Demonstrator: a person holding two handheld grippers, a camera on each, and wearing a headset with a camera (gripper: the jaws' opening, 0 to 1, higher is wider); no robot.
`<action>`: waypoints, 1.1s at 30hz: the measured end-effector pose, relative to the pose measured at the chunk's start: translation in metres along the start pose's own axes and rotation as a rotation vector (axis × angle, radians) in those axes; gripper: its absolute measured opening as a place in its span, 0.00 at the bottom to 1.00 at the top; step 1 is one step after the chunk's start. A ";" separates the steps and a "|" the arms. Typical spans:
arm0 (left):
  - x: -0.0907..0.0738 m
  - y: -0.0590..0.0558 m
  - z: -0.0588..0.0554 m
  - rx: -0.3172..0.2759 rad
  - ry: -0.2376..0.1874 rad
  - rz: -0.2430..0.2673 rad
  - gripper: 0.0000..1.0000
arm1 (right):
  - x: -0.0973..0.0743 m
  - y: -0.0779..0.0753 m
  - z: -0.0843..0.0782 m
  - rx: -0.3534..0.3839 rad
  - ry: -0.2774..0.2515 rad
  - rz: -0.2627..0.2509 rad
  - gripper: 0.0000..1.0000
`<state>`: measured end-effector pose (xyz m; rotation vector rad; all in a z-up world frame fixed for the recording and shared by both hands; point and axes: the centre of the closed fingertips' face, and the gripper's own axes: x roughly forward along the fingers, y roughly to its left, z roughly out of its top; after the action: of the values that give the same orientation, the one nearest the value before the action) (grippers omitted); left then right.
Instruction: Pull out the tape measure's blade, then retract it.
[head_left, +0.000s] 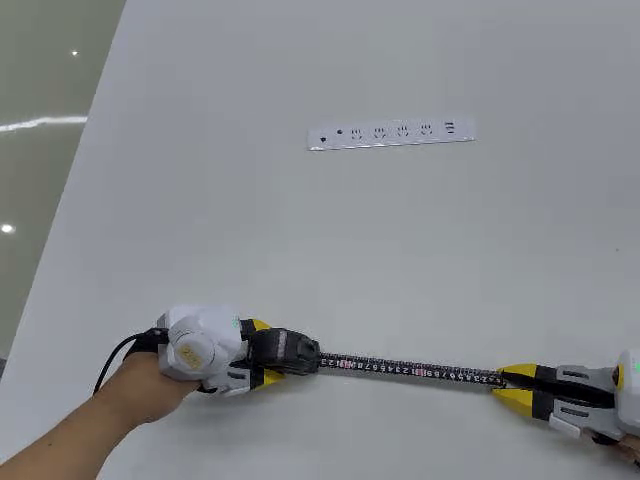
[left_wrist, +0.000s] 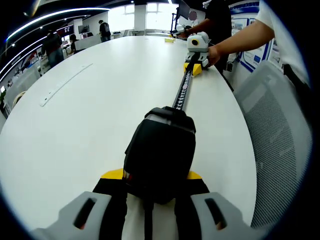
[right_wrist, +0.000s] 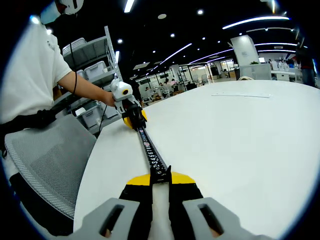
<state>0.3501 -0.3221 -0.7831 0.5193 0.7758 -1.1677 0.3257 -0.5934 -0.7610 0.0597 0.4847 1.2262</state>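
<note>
Tape measure (head_left: 288, 352) sits low on the white surface (head_left: 300, 230) in the head view. It is a black box, and the left hand-held gripper (head_left: 265, 352) pinches it between two yellow tips. A hand (head_left: 140, 385) holds that tool from the left. The blade (head_left: 410, 369) is out of the box and runs in a straight line to the right, close over the surface. The right hand-held gripper (head_left: 510, 386) is pressed on the far end of the blade. A white power strip (head_left: 390, 132) lies farther up the surface, well apart from the tape.

In the left gripper view, the tape measure (left_wrist: 160, 150) is big and close, tight between the two jaws of the left hand-held gripper (left_wrist: 152, 175). The blade (left_wrist: 182, 92) comes out of its front and goes away across the surface (left_wrist: 100, 100). At the far end, the right hand-held gripper (left_wrist: 194, 67) holds it. The power strip (left_wrist: 65, 82) lies off to the left. A grey mesh chair (left_wrist: 280, 150) stands beside the surface on the right.

In the right gripper view, the right hand-held gripper (right_wrist: 160, 179) has its yellow tips shut on the tip of the blade (right_wrist: 150, 147). The blade has small numbers on it. It leads away to the tape measure (right_wrist: 136, 122), which the left hand-held gripper (right_wrist: 131, 116) holds. The chair (right_wrist: 45, 155) is on the left, and the power strip (right_wrist: 242, 95) lies far off on the right of the surface (right_wrist: 240, 140).
</note>
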 end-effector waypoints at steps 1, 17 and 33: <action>0.000 0.000 0.000 0.000 0.000 0.000 0.33 | 0.000 0.000 0.000 0.001 0.000 -0.001 0.08; 0.000 0.000 0.000 -0.003 0.004 0.002 0.33 | -0.011 -0.002 0.001 0.011 -0.008 -0.013 0.08; 0.000 0.000 0.000 0.005 0.012 0.005 0.33 | -0.013 -0.002 0.000 0.006 0.005 -0.024 0.11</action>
<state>0.3499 -0.3226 -0.7832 0.5324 0.7813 -1.1628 0.3245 -0.6062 -0.7578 0.0554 0.4922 1.2013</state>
